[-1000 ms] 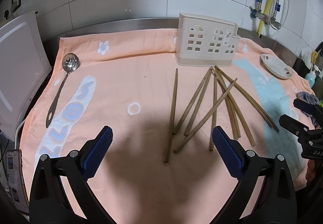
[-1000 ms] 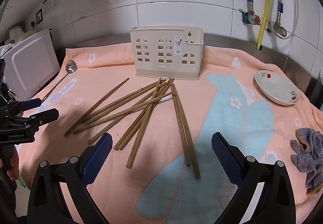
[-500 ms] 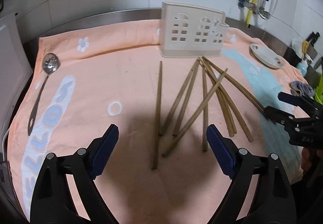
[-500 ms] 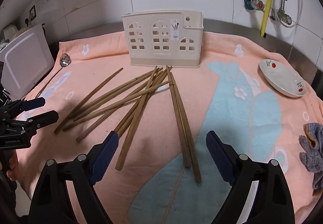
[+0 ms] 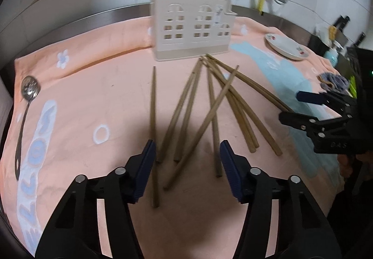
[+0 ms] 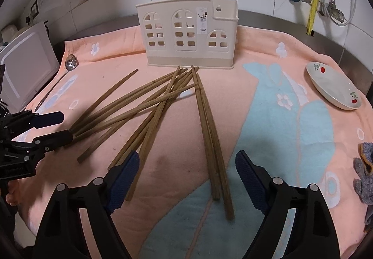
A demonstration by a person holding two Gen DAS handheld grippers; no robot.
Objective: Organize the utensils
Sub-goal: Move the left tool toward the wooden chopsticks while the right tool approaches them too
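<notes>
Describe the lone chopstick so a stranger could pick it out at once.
Start at the cream utensil holder standing on the peach towel. In front of it lie wooden chopsticks, fanned and crossing. The lone chopstick lies leftmost, apart from the rest, touching none.

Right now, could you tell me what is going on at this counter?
A person holds a gripper in each hand over scattered wooden chopsticks on a pink towel. The left gripper and right gripper are both closing, gripping nothing yet. The cream utensil holder has no chopsticks in it.
</notes>
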